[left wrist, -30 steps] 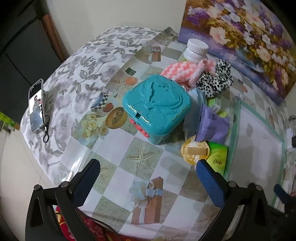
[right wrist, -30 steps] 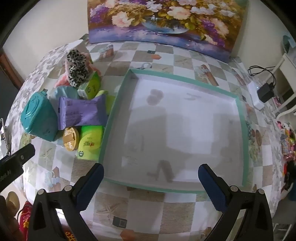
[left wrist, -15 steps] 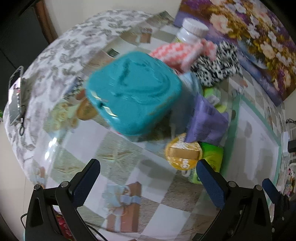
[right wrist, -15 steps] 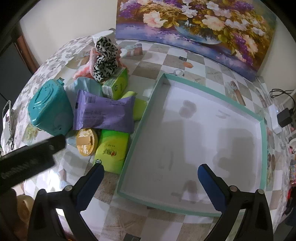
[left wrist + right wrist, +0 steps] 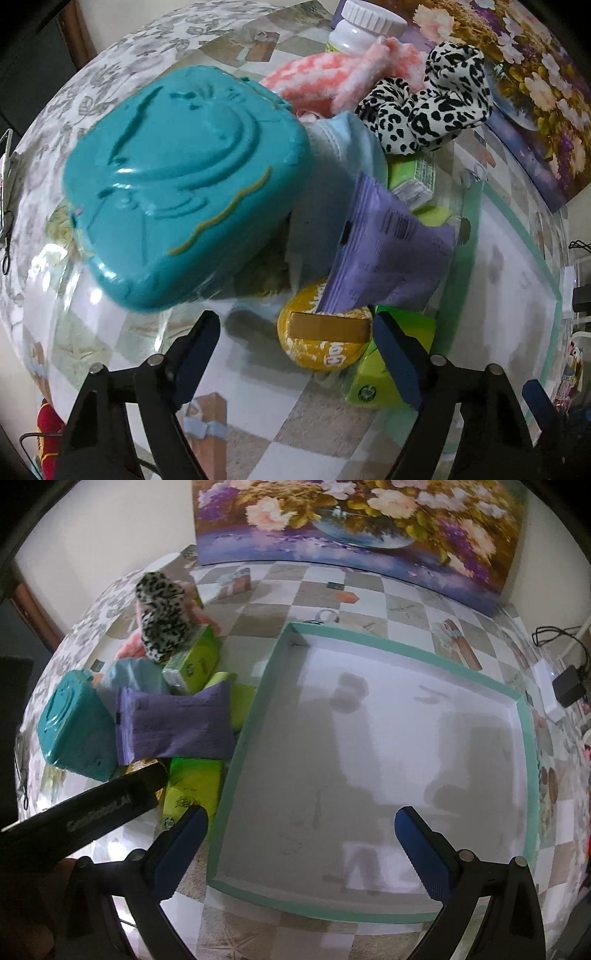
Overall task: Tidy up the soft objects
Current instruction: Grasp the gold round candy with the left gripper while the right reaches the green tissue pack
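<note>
1. The left gripper [image 5: 295,343] has pushed in close since a second ago; the pile now fills its view, while the right gripper [image 5: 299,834] has swung left toward the tray's near-left corner.
2. Left fingers spread wide, holding nothing: the yellow round tin [image 5: 325,343] sits between the tips, the teal case [image 5: 184,184] ahead to the left, and the purple soft pack [image 5: 391,254] just beyond the right finger.
3. The leopard scrunchie [image 5: 428,107] and pink fuzzy cloth [image 5: 332,81] lie far ahead.
4. Right fingers gape, empty, over the white tray [image 5: 369,642].
</note>
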Motion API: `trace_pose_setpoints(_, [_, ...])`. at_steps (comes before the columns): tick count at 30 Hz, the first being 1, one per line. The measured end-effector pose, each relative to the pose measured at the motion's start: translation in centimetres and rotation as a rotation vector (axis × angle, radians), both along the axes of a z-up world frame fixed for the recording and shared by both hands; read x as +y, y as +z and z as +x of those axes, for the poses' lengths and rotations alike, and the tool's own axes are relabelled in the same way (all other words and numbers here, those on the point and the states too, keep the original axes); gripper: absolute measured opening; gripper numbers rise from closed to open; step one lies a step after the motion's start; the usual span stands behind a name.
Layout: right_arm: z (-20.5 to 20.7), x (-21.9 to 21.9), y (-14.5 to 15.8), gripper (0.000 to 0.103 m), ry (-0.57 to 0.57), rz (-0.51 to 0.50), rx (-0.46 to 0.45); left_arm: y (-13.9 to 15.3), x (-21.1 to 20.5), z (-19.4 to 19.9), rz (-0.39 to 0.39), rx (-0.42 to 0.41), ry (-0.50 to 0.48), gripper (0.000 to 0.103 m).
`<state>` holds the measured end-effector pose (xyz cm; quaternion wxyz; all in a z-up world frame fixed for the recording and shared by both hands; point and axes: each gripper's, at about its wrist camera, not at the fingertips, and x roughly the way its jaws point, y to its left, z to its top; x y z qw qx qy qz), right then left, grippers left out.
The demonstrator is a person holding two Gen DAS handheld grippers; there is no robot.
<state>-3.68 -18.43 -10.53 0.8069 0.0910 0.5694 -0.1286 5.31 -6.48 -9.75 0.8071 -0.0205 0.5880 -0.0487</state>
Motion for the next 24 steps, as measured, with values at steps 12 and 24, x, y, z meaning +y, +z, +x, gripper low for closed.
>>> trace_pose_setpoints(12, [0.2, -0.8, 0.0, 0.103, -0.042, 0.014, -0.041, -1.7, -5.2, 0.2, -0.016, 0.051, -0.058, 0.069])
trace_pose_setpoints(24, [0.0, -0.8, -0.1, 0.103, -0.039, 0.009, -0.040, 0.0, -4.9, -0.5, -0.024, 0.167, -0.067, 0.052])
